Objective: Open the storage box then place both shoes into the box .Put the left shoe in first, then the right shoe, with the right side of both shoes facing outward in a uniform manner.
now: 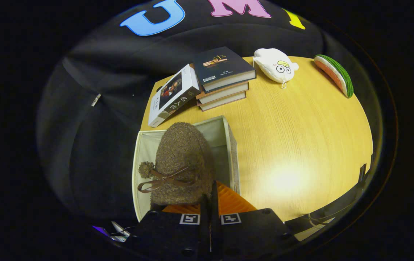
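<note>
- The tool (210, 203) had its fingers drawn close together, gripping the heel end of a brown fuzzy shoe (181, 159) that hung toe-forward just ahead of them.
- The shoe, with a thin bow and a pompom on its side, was held over the open storage box (225, 134), a pale fabric box standing at the near corner of the worktop (294, 137).
- No second shoe could be seen inside the box, so this looked like the left shoe going in first, though that was a judgement.
- To do the step well, the shoe should be lowered against one wall, leaving room beside it for the other shoe.
- Its right side should be kept facing outward, and the fingers opened only once the sole rested on the box floor.
- Beyond the box sat a stack of books (223, 81), a white plush toy (276, 65) and a watermelon-slice toy (335, 74), well apart from the work.
</note>
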`<state>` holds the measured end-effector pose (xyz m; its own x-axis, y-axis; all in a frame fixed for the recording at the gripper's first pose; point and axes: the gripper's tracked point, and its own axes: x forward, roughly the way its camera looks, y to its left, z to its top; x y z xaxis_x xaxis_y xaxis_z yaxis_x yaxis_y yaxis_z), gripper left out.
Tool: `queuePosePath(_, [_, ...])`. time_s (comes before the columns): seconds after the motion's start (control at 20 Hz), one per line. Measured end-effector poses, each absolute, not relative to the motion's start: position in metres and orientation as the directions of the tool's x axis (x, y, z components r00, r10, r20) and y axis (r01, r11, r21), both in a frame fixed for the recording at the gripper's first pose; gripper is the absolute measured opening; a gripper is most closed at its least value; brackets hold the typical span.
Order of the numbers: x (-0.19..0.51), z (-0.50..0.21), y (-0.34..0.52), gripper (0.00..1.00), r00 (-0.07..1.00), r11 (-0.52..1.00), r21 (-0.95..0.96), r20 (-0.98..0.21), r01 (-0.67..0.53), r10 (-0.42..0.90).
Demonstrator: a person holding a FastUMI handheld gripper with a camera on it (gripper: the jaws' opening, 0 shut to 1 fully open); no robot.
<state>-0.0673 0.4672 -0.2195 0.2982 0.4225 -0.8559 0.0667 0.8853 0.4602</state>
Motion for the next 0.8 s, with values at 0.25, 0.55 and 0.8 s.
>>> queuePosePath(0.25, [-0.077, -0.206, 0.481, 0.31, 0.279, 0.847, 0.530, -0.819, 0.038, 0.501])
queuePosePath(0.55, [-0.081, -0.187, 0.488, 0.99, 0.308, 0.815, 0.579, -0.769, -0.034, 0.560])
queuePosePath(0.8, [-0.073, -0.170, 0.477, 0.99, 0.369, 0.799, 0.601, -0.734, -0.040, 0.570])
